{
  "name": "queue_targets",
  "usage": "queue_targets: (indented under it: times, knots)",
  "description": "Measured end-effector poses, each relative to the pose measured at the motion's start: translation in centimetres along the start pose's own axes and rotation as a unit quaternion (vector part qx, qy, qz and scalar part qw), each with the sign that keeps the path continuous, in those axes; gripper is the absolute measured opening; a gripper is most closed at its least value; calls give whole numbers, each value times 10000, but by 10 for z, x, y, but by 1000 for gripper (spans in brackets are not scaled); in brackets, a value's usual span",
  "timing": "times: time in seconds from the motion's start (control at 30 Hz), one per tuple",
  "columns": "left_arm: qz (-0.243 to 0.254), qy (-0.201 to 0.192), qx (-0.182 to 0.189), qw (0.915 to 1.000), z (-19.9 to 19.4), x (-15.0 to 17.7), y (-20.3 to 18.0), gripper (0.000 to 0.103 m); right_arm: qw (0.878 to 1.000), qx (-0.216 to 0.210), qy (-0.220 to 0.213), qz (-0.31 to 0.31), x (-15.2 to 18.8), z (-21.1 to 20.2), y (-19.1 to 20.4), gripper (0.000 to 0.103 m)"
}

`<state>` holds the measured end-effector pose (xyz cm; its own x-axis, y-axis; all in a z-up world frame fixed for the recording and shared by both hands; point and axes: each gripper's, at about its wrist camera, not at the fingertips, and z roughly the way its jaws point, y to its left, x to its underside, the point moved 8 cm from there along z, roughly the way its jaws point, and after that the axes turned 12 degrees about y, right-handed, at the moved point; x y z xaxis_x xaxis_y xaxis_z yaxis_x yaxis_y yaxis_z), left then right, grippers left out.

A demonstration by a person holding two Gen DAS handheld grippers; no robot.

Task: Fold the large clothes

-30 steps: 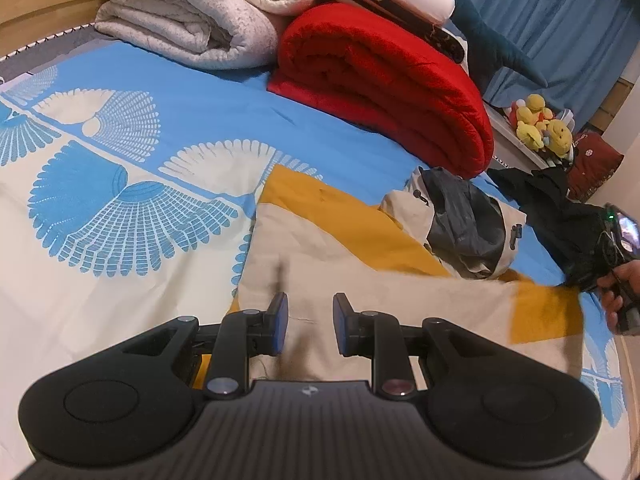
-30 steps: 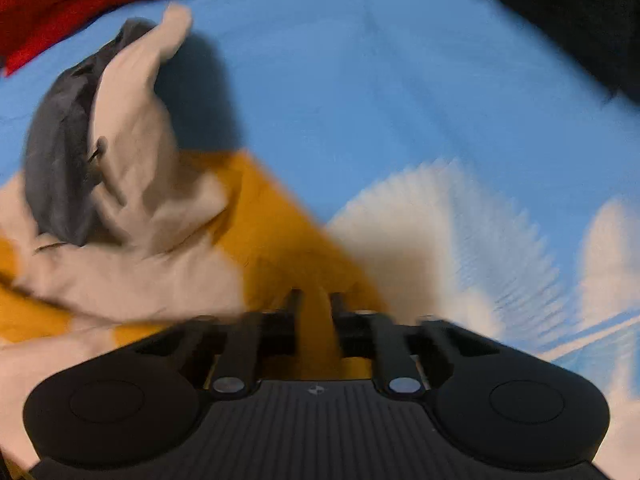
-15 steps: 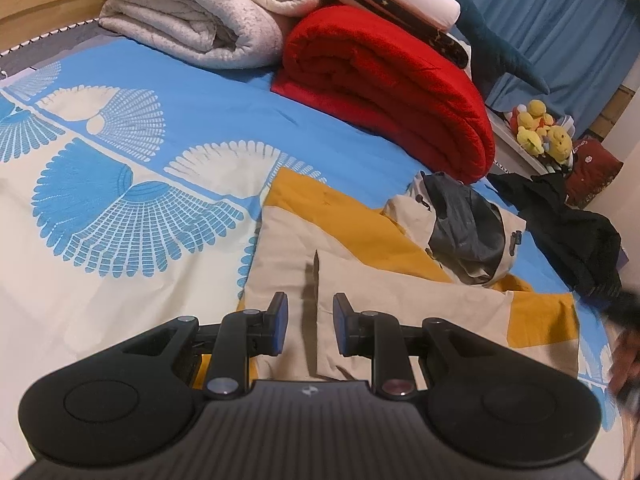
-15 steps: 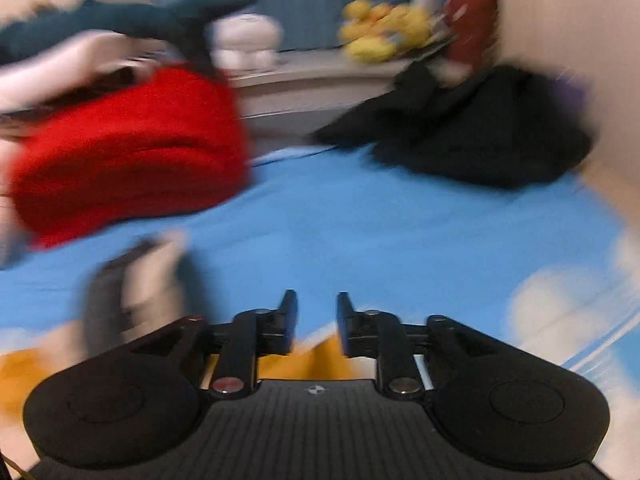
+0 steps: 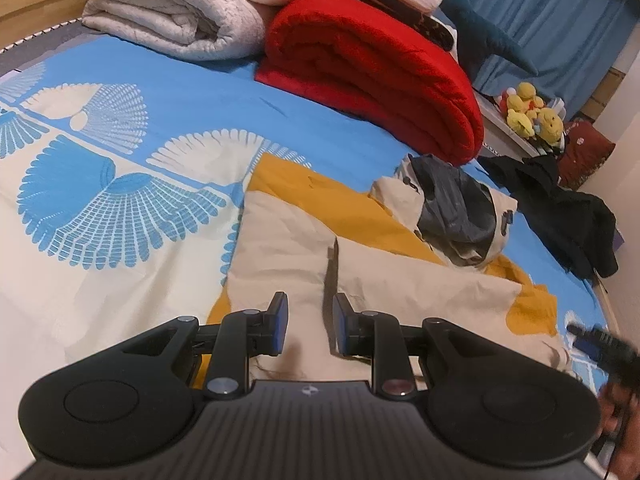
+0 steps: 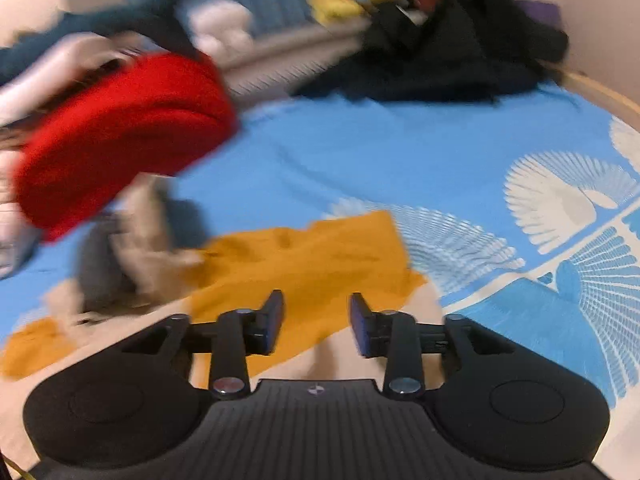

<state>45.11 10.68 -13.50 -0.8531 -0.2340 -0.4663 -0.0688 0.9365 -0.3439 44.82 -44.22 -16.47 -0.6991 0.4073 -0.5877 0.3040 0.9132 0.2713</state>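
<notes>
A beige and mustard jacket (image 5: 288,240) lies on the bed, its grey-lined hood (image 5: 456,208) bunched at the far right. One beige flap (image 5: 420,276) is folded across it. My left gripper (image 5: 308,320) hovers over the beige cloth near the jacket's near edge, its jaws a narrow gap apart with nothing between them. My right gripper (image 6: 316,322) is over the jacket's mustard part (image 6: 312,256); its jaws are opening and hold nothing. It also appears blurred as the right gripper (image 5: 596,344) at the lower right of the left wrist view, with a hand (image 5: 616,404) below it.
A rolled red blanket (image 5: 380,68) and a folded white blanket (image 5: 180,12) lie at the bed's far side. A black garment (image 5: 560,208) sits at the far right near the wooden bed edge (image 6: 600,92). Yellow plush toys (image 5: 528,116) stand beyond, before a blue curtain (image 5: 560,12).
The right gripper was shut on the mustard cloth, has let go and swung back toward the jacket's near right corner with its jaws spreading. The beige flap now lies flat. The left gripper has stayed put.
</notes>
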Motion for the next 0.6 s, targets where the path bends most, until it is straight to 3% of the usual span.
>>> queue_targets:
  times: [0.1,0.13,0.23,0.37,0.43,0.5,0.6]
  knots:
    - [45,24,32,10000,2,3,-5,26,9969,552,534,148,34,18,-29,52]
    - [57,32,38,10000,2,3,-6,26,9941,723,749,297,47,25,-41,45]
    - [175,85,32,9998,7,8,-10,30,9937,817,654,392,56,9,-40,42]
    - [332,207,1,9992,20,14,-13,31,9974,473,195,513,53,-60,5,49]
    - [200,217,125,9995,25,14,-15,31,9983,83,-121,570,52,-97,30,54]
    - [121,274,193,9994,32,18,-17,31,9979,-374,-424,321,56,-125,58,63]
    - [324,342,116,9988,41,25,-26,31,9975,-352,-521,-334,76,-133,83,68]
